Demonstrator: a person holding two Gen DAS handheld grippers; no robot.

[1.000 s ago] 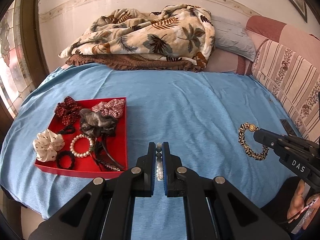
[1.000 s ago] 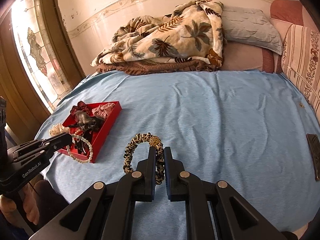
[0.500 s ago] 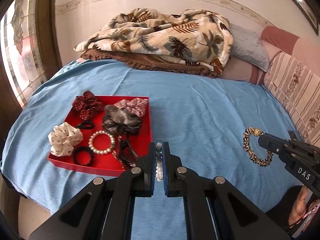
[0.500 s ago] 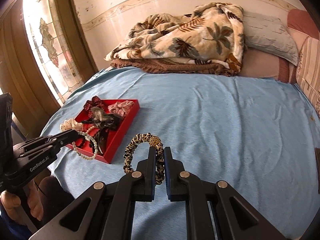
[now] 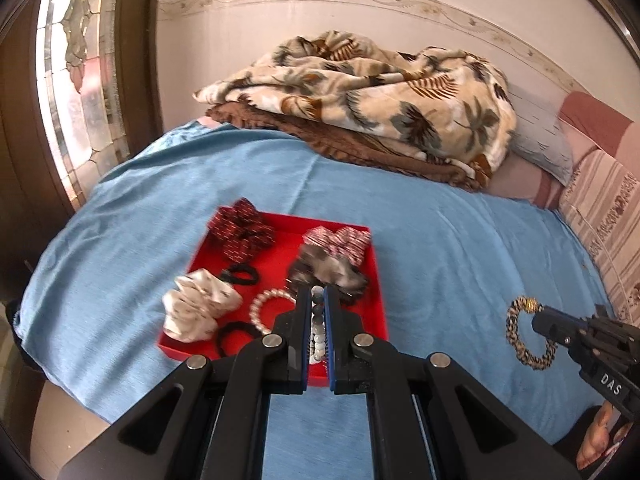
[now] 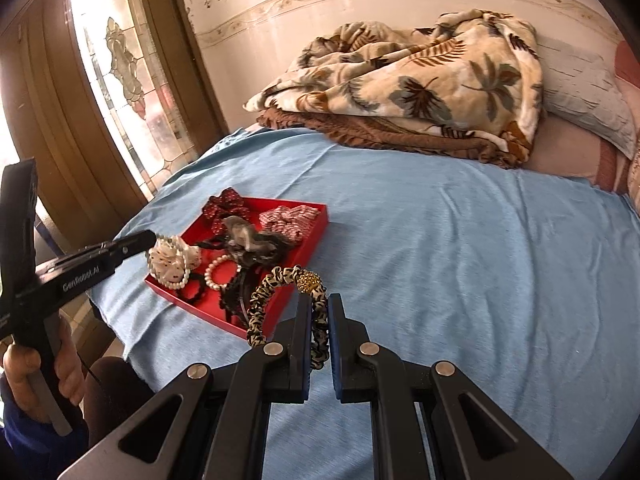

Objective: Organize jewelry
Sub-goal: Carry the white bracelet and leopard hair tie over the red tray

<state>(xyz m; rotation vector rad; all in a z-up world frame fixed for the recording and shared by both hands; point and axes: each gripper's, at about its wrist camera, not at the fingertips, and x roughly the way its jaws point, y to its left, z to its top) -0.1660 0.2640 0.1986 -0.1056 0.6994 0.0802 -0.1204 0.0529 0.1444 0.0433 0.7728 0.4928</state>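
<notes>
Pearl bead bracelet [image 5: 317,330] clamped in left hand-held gripper [image 5: 317,312], over red tray [image 5: 380,280] on bed [image 5: 440,248], likely for drop-in. Leopard scrunchie [image 6: 280,300] pinched by right hand-held gripper [image 6: 320,320], near tray edge, probably next.

Rig appearance: two matte black handheld grippers, person wearing dark blue.

Left gripper [image 5: 317,300] and right gripper [image 6: 320,308] are each showing angular black linkage arms with triangular cut-outs, silver round screws at the pivots, and blue pads lining the inner faces of the jaws. White lettering is showing on the bodies: "GenRobot.AI" on the left, "DAS" on the right. A dark blue sleeve [image 6: 16,444] is covering the left wrist.
</notes>
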